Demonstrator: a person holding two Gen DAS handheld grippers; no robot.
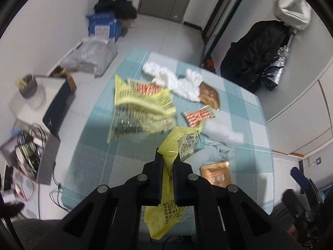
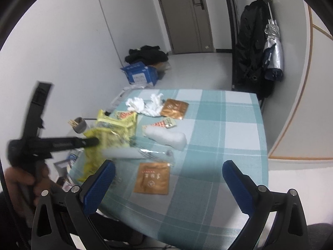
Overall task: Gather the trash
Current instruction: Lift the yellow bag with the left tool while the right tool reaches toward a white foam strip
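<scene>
Black fingers of the left hand-held gripper were pinched nearly together on a yellow wrapper, which stuck up between them and hung down below over the near edge of the counter. That counter wore a teal-and-white checked cloth. In the right wrist view the same left hand-held gripper reached in from the left, held by a hand, with the yellow wrapper dangling from its tip, blurred. Right hand-held gripper hovered over the near part of the counter, blue-padded fingers spread wide, nothing between them. Trash on the cloth: a big yellow snack bag left of centre, blurred, crumpled white tissues at the far side, a brown sachet touching the tissues, a red-and-white patterned packet nearer, a white wad just beside that packet, a clear crinkled film with dark print, and a second brown sachet lying flat near the front edge, just right of the left hand-held gripper. Off the counter, a blue box with dark clothes on top stood by the wall, a grey plastic bag lay on the floor beside it, and a grey cup with wooden sticks stood on a low white stand at left. Dark jackets hung at the right wall.
</scene>
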